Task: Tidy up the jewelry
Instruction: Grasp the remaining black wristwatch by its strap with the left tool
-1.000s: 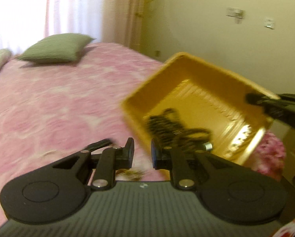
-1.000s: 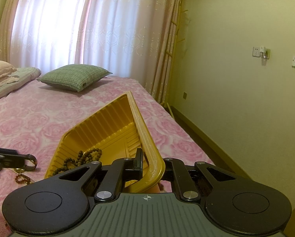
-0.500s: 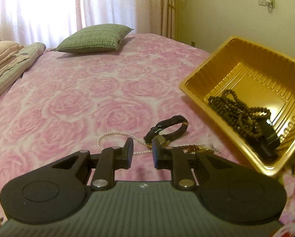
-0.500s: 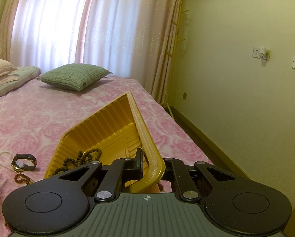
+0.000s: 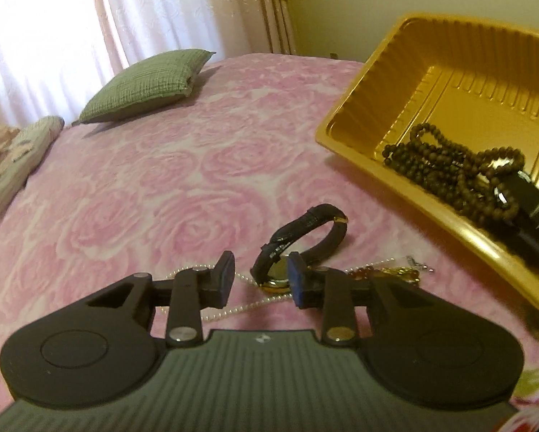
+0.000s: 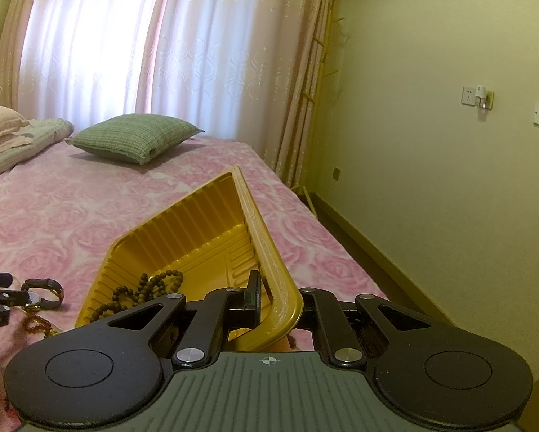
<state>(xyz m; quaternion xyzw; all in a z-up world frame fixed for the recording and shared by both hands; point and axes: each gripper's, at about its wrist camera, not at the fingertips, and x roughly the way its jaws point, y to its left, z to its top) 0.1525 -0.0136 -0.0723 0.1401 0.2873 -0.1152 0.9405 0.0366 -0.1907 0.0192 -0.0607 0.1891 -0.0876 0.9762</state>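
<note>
The right gripper [image 6: 275, 300] is clamping the yellow tray's [image 5: 359, 108] rim; brown beads [image 5: 449, 169] are lying inside. Beside the tray, the wristwatch [image 5: 298, 244] and pearl necklace [image 5: 240, 306] are waiting as the left gripper's [image 5: 258, 275] empty jaws are opening.

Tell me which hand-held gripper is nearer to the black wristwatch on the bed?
Left. The left hand-held gripper, jaws opening, is right at the wristwatch. The right hand-held gripper is farther, clamped on the yellow tray's rim.

A green pillow [image 5: 145, 84] lies on the pink bedspread [image 5: 125, 194] below white curtains [image 6: 125, 43].
</note>
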